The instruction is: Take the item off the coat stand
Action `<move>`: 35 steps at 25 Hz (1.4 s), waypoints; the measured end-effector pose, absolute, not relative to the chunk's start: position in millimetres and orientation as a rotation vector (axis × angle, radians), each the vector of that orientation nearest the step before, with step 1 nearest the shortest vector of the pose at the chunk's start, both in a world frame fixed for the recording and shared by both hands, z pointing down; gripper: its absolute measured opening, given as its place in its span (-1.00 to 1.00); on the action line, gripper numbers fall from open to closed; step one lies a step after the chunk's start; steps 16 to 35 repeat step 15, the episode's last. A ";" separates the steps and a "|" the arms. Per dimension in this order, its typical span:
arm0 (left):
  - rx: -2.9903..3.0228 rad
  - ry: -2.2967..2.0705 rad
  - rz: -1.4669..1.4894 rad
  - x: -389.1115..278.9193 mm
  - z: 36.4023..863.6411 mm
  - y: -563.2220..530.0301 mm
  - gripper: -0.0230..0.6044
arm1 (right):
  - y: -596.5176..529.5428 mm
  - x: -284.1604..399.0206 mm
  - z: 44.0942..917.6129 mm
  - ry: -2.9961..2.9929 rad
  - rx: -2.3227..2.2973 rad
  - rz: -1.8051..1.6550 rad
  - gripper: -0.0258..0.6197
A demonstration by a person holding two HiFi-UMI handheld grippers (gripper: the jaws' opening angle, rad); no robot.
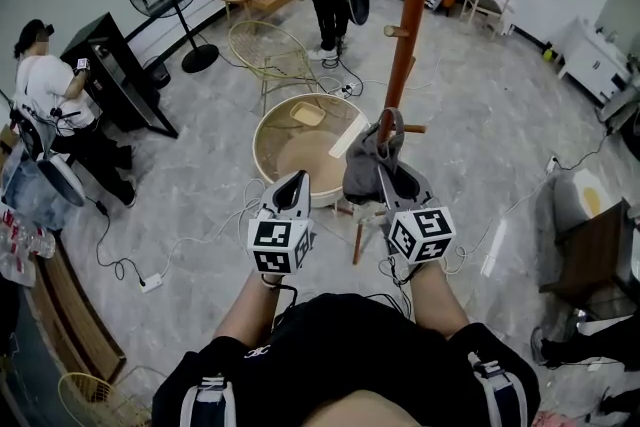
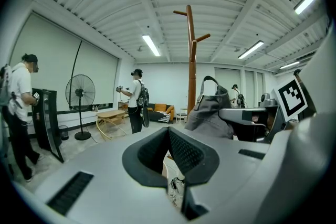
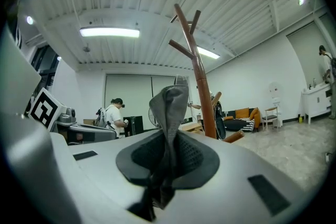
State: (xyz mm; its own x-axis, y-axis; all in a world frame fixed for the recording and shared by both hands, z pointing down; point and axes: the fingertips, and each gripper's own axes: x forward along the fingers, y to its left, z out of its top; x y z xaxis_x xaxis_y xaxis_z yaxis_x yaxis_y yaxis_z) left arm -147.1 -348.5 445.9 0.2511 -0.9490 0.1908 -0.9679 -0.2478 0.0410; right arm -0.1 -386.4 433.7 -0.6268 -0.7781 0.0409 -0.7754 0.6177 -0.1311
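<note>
Close to the person, the right gripper (image 1: 385, 177) pinches the grey bag (image 1: 368, 165) tight, ready to lift it away, the bag hanging at twelve o'clock by a low peg of the coat stand (image 1: 410, 25), while the left gripper (image 1: 295, 183) at nine o'clock sits closed on nothing.

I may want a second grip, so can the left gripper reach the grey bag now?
Probably yes: the left gripper sits beside the grey bag with nothing between them, though its fingers are closed.

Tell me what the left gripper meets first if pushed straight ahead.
Probably nothing close: the left gripper aims just left of the coat stand and the grey bag; depth is unclear.
</note>
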 end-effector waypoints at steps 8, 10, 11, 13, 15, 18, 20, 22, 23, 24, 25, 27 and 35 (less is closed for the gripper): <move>2.360 -1.814 0.195 -143.4 449.0 -341.9 -0.87 | -375.1 -1.3 436.2 2.828 -1.313 -0.204 -0.72; 2.359 -1.814 0.193 -143.4 449.4 -340.1 -0.87 | -372.5 -1.8 435.9 2.831 -1.303 -0.202 -0.72; 2.358 -1.813 0.193 -143.4 450.0 -339.6 -0.87 | -371.8 -1.9 436.2 2.832 -1.299 -0.202 -0.72; 2.357 -1.811 0.195 -143.1 451.5 -338.9 -0.87 | -370.7 -2.2 437.0 2.835 -1.293 -0.205 -0.72; 2.356 -1.807 0.198 -142.6 453.3 -338.3 -0.87 | -369.6 -2.6 437.7 2.837 -1.288 -0.206 -0.72; 2.356 -1.807 0.198 -142.6 453.3 -338.3 -0.87 | -369.6 -2.6 437.7 2.837 -1.288 -0.206 -0.72; 2.356 -1.807 0.198 -142.6 453.3 -338.3 -0.87 | -369.6 -2.6 437.7 2.837 -1.288 -0.206 -0.72; 2.356 -1.807 0.198 -142.6 453.3 -338.3 -0.87 | -369.6 -2.6 437.7 2.837 -1.288 -0.206 -0.72; 2.356 -1.807 0.198 -142.6 453.3 -338.3 -0.87 | -369.6 -2.6 437.7 2.837 -1.288 -0.206 -0.72; 2.356 -1.807 0.198 -142.6 453.3 -338.3 -0.87 | -369.6 -2.6 437.7 2.837 -1.288 -0.206 -0.72; 2.356 -1.807 0.198 -142.6 453.3 -338.3 -0.87 | -369.6 -2.6 437.7 2.837 -1.288 -0.206 -0.72; 2.356 -1.807 0.198 -142.6 453.3 -338.3 -0.87 | -369.6 -2.6 437.7 2.837 -1.288 -0.206 -0.72; 2.356 -1.807 0.198 -142.6 453.3 -338.3 -0.87 | -369.6 -2.6 437.7 2.837 -1.288 -0.206 -0.72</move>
